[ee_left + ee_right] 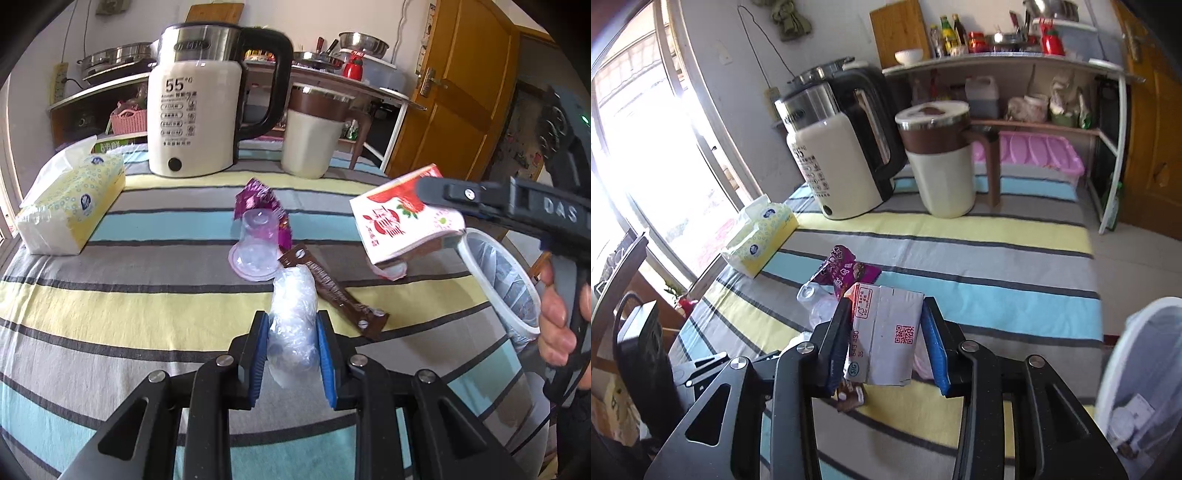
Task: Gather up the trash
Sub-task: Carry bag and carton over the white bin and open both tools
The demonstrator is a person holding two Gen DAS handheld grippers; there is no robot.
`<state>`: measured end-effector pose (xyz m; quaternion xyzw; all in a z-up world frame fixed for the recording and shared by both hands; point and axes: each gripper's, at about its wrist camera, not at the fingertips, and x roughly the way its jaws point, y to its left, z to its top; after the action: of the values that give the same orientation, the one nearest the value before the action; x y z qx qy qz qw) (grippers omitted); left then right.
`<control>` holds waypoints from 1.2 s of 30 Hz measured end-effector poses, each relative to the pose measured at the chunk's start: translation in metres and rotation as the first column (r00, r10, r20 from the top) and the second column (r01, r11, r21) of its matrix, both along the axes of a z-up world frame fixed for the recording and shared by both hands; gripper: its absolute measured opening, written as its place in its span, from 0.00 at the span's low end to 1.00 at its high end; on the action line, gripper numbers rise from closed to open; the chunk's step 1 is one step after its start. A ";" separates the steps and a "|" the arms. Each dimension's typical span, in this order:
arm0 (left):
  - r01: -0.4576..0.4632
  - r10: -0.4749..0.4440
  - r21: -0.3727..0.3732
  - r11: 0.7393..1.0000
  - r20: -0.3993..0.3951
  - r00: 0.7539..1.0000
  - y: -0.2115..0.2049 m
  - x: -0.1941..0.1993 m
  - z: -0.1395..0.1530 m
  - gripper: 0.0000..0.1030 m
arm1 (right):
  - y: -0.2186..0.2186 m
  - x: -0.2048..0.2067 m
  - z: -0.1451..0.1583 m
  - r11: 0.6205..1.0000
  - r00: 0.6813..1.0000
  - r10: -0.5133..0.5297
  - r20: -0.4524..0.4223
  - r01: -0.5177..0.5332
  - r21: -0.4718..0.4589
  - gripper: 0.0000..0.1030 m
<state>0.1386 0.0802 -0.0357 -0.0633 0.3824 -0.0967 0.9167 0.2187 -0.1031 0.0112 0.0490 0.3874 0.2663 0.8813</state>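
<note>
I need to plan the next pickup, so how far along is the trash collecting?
Done: some trash lies in the lined bin. In hand: the right gripper holds a drink carton and the left gripper crumpled clear plastic. Left: clear cup, purple wrapper, brown wrapper.

Crinkled clear plastic wrap [293,325]; matt cardboard carton [886,332]

The white kettle [192,122], well ahead of the left gripper [291,354], bears "55°C". The right gripper's [886,343] dark arm reads "DAS". The carton [886,332] between its fingers shows "SIG", "843 430" and a red QR code.
</note>
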 end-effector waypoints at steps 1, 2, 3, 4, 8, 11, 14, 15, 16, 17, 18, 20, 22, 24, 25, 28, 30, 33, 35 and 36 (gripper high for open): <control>0.003 -0.003 0.001 1.000 0.005 1.000 -0.001 -0.001 0.002 0.25 | -0.002 -0.005 0.002 1.000 1.000 -0.004 0.010 0.004 0.001 0.38; 0.007 -0.007 0.002 1.000 0.015 1.000 -0.004 -0.003 0.006 0.25 | -0.005 -0.010 0.004 1.000 1.000 -0.009 0.020 0.009 0.004 0.38; 0.010 -0.011 0.002 1.000 0.023 1.000 -0.006 -0.005 0.009 0.25 | -0.009 -0.016 0.006 1.000 0.999 -0.015 0.028 0.015 0.008 0.38; 0.016 -0.016 0.002 1.000 0.031 0.999 -0.009 -0.006 0.012 0.25 | -0.013 -0.021 0.008 1.000 0.999 -0.023 0.036 0.022 0.011 0.38; 0.049 -0.049 0.006 0.999 0.057 0.997 -0.026 -0.012 0.024 0.25 | -0.034 -0.041 0.014 0.997 0.996 -0.066 0.056 0.065 0.034 0.38; 0.081 -0.082 0.011 0.997 0.066 0.994 -0.041 -0.012 0.030 0.25 | -0.051 -0.055 0.017 0.994 0.992 -0.105 0.070 0.103 0.035 0.38; 0.122 -0.122 0.009 0.992 0.079 0.989 -0.061 -0.012 0.036 0.25 | -0.072 -0.068 0.020 0.989 0.986 -0.148 0.079 0.145 0.041 0.38; 0.134 -0.134 0.006 0.991 0.083 0.987 -0.068 -0.012 0.038 0.25 | -0.077 -0.071 0.021 0.987 0.984 -0.160 0.082 0.157 0.041 0.38; 0.145 -0.144 0.002 0.989 0.086 0.986 -0.073 -0.012 0.039 0.25 | -0.085 -0.075 0.022 0.984 0.980 -0.177 0.087 0.174 0.039 0.38; 0.160 -0.159 -0.004 0.987 0.090 0.983 -0.081 -0.011 0.040 0.25 | -0.093 -0.079 0.022 0.981 0.977 -0.195 0.091 0.193 0.036 0.38; 0.172 -0.170 -0.005 0.985 0.093 0.981 -0.087 -0.010 0.042 0.25 | -0.101 -0.083 0.023 0.977 0.973 -0.213 0.094 0.211 0.035 0.38; 0.200 -0.198 -0.007 0.980 0.100 0.975 -0.101 -0.009 0.044 0.25 | -0.116 -0.089 0.024 0.970 0.965 -0.244 0.097 0.241 0.036 0.38; 0.233 -0.231 -0.007 0.972 0.107 0.967 -0.116 -0.007 0.046 0.25 | -0.132 -0.095 0.025 0.960 0.954 -0.281 0.102 0.278 0.036 0.38; 0.270 -0.268 -0.008 0.963 0.112 0.957 -0.133 -0.004 0.047 0.25 | -0.149 -0.101 0.025 0.948 0.942 -0.319 0.107 0.317 0.031 0.38; 0.282 -0.279 -0.010 0.959 0.113 0.954 -0.139 -0.004 0.048 0.25 | -0.155 -0.103 0.025 0.943 0.937 -0.333 0.107 0.332 0.030 0.38; 0.328 -0.324 -0.014 0.945 0.116 0.939 -0.165 0.002 0.049 0.25 | -0.178 -0.109 0.023 0.922 0.916 -0.387 0.104 0.386 0.028 0.38; 0.353 -0.349 -0.015 0.935 0.120 0.929 -0.178 0.004 0.049 0.25 | -0.193 -0.111 0.020 0.907 0.902 -0.420 0.100 0.419 0.025 0.38; 0.394 -0.390 -0.019 0.919 0.112 0.914 -0.200 0.010 0.046 0.25 | -0.211 -0.116 0.016 0.888 0.883 -0.460 0.092 0.460 0.020 0.38; 0.418 -0.414 -0.019 0.908 0.095 0.905 -0.216 0.017 0.042 0.25 | -0.223 -0.117 0.013 0.875 0.871 -0.484 0.086 0.485 0.016 0.38; 0.425 -0.422 -0.023 0.905 0.088 0.902 -0.220 0.019 0.041 0.25 | -0.229 -0.118 0.011 0.867 0.864 -0.497 0.083 0.498 0.009 0.38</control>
<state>0.1575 -0.1401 0.0048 0.0064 0.3473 -0.3038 0.8872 0.1006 -0.3322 0.0217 0.1307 0.3264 0.0294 0.9357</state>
